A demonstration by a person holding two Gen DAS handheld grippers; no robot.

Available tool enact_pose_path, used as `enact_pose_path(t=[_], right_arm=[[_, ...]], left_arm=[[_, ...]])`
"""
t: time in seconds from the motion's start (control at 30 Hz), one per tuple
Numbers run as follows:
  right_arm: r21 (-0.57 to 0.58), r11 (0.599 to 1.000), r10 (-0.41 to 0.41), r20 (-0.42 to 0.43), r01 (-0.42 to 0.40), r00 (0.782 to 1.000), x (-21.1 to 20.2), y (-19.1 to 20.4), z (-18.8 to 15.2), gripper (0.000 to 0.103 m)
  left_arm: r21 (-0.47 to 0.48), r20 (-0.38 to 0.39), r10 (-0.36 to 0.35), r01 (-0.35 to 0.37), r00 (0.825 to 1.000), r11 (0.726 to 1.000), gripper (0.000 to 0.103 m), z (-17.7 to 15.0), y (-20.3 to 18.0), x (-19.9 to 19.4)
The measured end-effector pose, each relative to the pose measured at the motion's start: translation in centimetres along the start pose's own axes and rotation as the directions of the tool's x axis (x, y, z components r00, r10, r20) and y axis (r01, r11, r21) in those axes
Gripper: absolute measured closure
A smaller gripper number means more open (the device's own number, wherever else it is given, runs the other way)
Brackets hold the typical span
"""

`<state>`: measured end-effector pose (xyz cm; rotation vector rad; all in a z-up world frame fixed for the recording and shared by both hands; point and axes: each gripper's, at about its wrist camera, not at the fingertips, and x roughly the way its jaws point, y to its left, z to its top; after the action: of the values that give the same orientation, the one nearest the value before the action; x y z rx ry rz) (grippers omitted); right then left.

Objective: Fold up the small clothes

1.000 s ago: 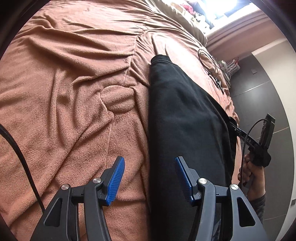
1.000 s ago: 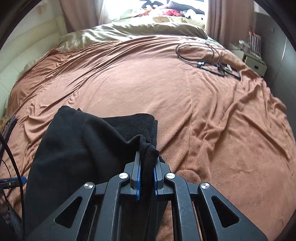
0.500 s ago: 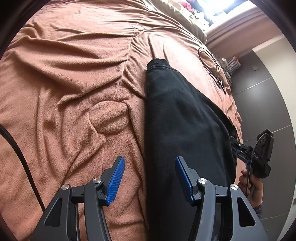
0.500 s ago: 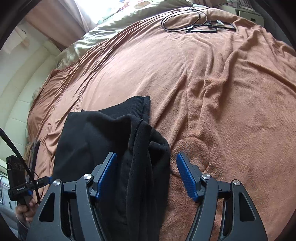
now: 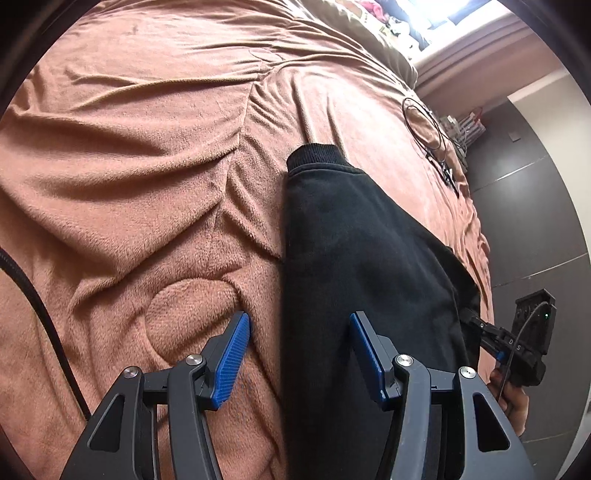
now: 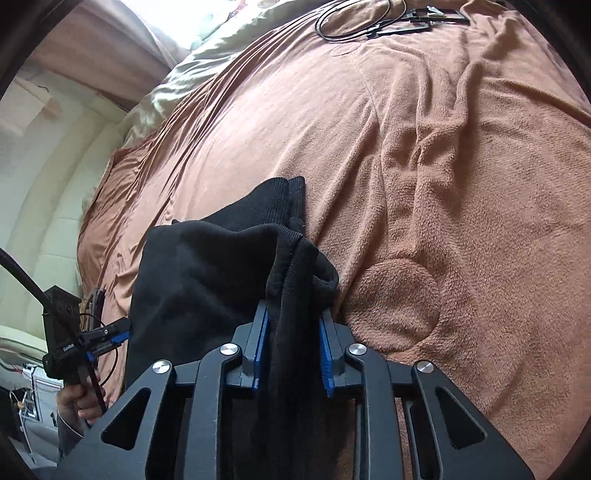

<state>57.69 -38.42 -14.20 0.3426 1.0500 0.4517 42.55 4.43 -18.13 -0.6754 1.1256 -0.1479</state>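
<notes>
Bedroom, brown blanket (image 5: pixel 147 166) over bed, cable (image 6: pixel 354 22) far beyond black garment (image 5: pixel 351 240). Garment lying mid-blanket in long doubled strip, so partly folded, more folds left. Right gripper (image 6: pixel 293 350) just closing, clenched on bunched garment edge; left gripper (image 5: pixel 299 354) released, straddling garment's near edge, nothing held.

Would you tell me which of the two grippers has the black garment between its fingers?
The right gripper, closed on the black garment; the left gripper stands open.
</notes>
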Motion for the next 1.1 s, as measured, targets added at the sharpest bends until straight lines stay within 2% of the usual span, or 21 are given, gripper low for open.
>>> enact_pose_path(t=[0.2, 0.4, 0.8, 0.83, 0.97, 1.1], right_arm=[[0.016, 0.998, 0.054, 0.044, -0.054, 0.998, -1.5, -0.1, -0.6, 0.087], [0.046, 0.995, 0.084, 0.014, -0.084, 0.996, -0.4, -1.9, -1.3, 0.083], [0.128, 0.983, 0.138, -0.023, -0.134, 0.99, 0.8, -4.4, -0.5, 0.079], [0.124, 0.984, 0.128, -0.023, -0.124, 0.992, 0.6, -4.3, -0.5, 0.082], [0.071, 0.995, 0.068, 0.016, -0.069, 0.998, -0.9, -2.5, -0.5, 0.086], [0.047, 0.994, 0.093, 0.06, -0.096, 0.994, -3.2, -0.2, -1.1, 0.087]], left_arm=[[0.001, -0.01, -0.02, 0.02, 1.0, 1.0, 0.045, 1.4, -0.2, 1.1], [0.001, -0.019, -0.053, 0.053, 0.998, 0.999, 0.061, 2.9, -0.5, 2.2], [-0.06, -0.009, -0.063, 0.063, 0.998, 0.996, 0.061, 5.4, -0.3, 4.7], [-0.061, -0.009, -0.048, 0.047, 0.999, 0.997, 0.062, 5.5, -0.6, 4.6], [-0.019, 0.016, -0.014, 0.015, 1.0, 1.0, 0.078, 5.3, -2.1, 3.3], [0.01, 0.047, -0.044, 0.043, 0.998, 0.999, 0.08, 5.2, -3.4, 1.0]])
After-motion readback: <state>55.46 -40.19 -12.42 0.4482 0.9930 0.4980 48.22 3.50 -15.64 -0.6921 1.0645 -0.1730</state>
